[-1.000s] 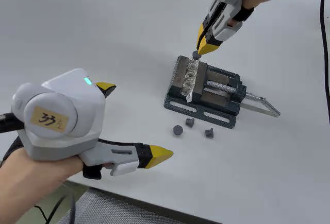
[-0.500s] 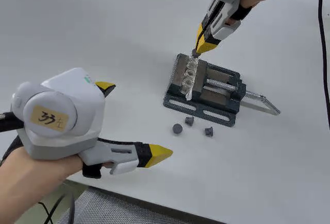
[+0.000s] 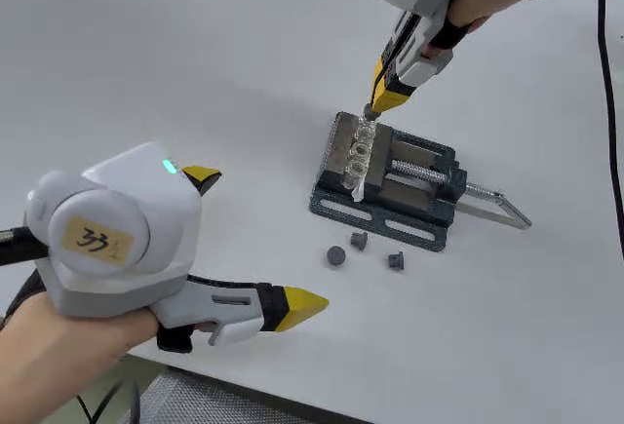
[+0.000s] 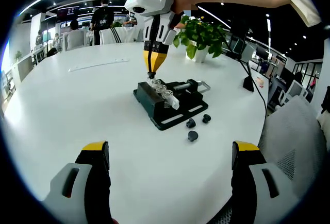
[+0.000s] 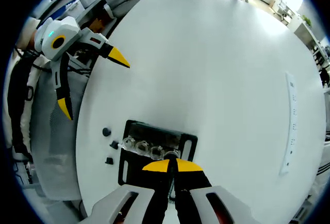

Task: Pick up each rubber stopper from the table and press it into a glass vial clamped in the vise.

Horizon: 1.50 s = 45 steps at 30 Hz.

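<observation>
Misalignment beneath right gripper [image 3: 374, 106], pinched narrow on small dark rubber stopper [image 3: 370, 112], could cock it in clear glass vial [image 3: 366, 130].

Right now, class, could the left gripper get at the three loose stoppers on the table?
Probably yes: the left gripper is open, with bare table between it and the stoppers.

Here I see a white table [image 3: 146, 54], dark grey vise [image 3: 425, 208] with clear vials [image 3: 361, 148], three dark grey stoppers [image 3: 336, 255] at its 6 o'clock; left gripper [image 3: 252, 239] and right gripper [image 3: 373, 108] white, black-and-yellow fingers [image 3: 300, 301].
</observation>
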{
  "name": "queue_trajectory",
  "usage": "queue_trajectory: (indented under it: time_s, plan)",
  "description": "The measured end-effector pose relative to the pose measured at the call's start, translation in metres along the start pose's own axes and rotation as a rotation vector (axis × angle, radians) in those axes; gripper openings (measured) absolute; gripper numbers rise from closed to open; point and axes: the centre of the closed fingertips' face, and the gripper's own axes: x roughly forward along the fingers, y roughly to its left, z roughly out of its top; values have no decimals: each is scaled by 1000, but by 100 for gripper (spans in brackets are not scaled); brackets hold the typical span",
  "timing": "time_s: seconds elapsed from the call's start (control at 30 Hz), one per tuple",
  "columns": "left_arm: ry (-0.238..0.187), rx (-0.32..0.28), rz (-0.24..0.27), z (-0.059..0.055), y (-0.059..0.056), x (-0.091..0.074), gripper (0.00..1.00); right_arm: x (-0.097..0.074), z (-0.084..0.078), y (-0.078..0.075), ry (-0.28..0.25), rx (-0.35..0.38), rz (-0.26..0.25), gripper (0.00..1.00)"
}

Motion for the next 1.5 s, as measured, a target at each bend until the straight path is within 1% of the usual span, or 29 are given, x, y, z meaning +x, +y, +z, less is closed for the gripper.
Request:
queue_trajectory:
  time_s: [0.07, 0.1, 0.13, 0.17, 0.2, 0.23, 0.27, 0.37, 0.5, 0.53, 0.6, 0.67, 0.7, 0.77, 0.8, 0.83, 0.87, 0.93, 1.0, 1.03, 1.1, 1.13, 1.17, 1.2, 1.3, 1.37, 1.5]
  plan:
    - [2, -1, 0, 0, -1, 0, 99, 1, 2, 3, -3, 11, -2, 0]
    - [3, -1, 0, 0, -1, 0, 99, 1, 2, 1, -4, 14, -3, 0]
    - [5, -3, 0, -1, -1, 0, 99, 0, 0, -5, -5, 17, -2, 0]
    - [5, -4, -1, -1, -1, 0, 99, 0, 0, -6, -5, 22, 0, 0]
    - [6, -5, -2, -2, 0, 1, 99, 0, 1, -3, -5, 36, 1, 0]
    - [7, -4, -3, -2, 0, 1, 99, 1, 1, -4, -4, 31, 2, 0]
    - [8, -4, -4, -3, 0, 1, 99, 2, 1, -9, -1, 29, 3, 0]
    - [7, -5, -5, -2, 0, 2, 99, 5, 2, -16, 19, 15, -2, 0]
    - [4, -8, -4, -2, 1, 3, 99, 6, 1, -17, 45, -2, -7, 0]
    - [3, -8, -3, -3, 1, 3, 99, 7, 0, -19, 57, -2, -16, 0]
    - [3, -11, -3, -3, 2, 3, 99, 7, 1, -20, 61, -7, -13, 0]
    - [1, -12, -3, -2, 1, 4, 99, 6, 0, -17, 65, -7, -13, 0]
    - [-1, -12, -2, -1, 1, 4, 99, 6, 0, -17, 59, 16, -9, 0]
    - [-2, -14, -1, -1, 1, 4, 99, 6, 0, -17, 56, 2, -14, 0]
    - [-1, -15, 0, -2, 2, 4, 99, 4, 0, -13, 49, 10, -16, 0]
    - [-2, -14, 0, -2, 2, 4, 99, 4, 0, -13, 42, 21, -15, 0]
    - [-3, -14, 0, -1, 2, 4, 99, 2, -1, -8, 32, 17, -13, 0]
    - [-2, -11, -1, -1, 1, 4, 99, 1, -2, -7, 15, 20, -10, 0]
    - [-1, -10, -1, -1, 2, 4, 98, 1, -2, -9, 0, 11, -10, 0]
    - [-3, -11, -1, 0, 2, 4, 98, 0, -1, -7, -5, -1, -12, 0]
    - [-5, -10, 1, 1, 3, 4, 98, 0, -1, -7, -6, -5, -12, 0]
    - [-6, -10, 3, 1, 3, 4, 98, 2, 0, -1, -3, -10, -11, 0]
    - [-5, -11, 3, 2, 3, 4, 98, 1, -1, 0, 4, -16, -6, 0]
    - [-6, -9, 4, 2, 3, 4, 98, -2, -1, 0, -1, -13, -4, 0]
    - [-11, -8, 4, 4, 4, 4, 98, -2, 0, 0, -13, -7, -4, 0]
    - [-8, -10, 3, 3, 3, 5, 98, -4, 2, 2, -24, 0, 1, 0]
    - [-4, -8, -2, 2, 2, 6, 98, -3, 2, 6, -24, 3, 3, 0]
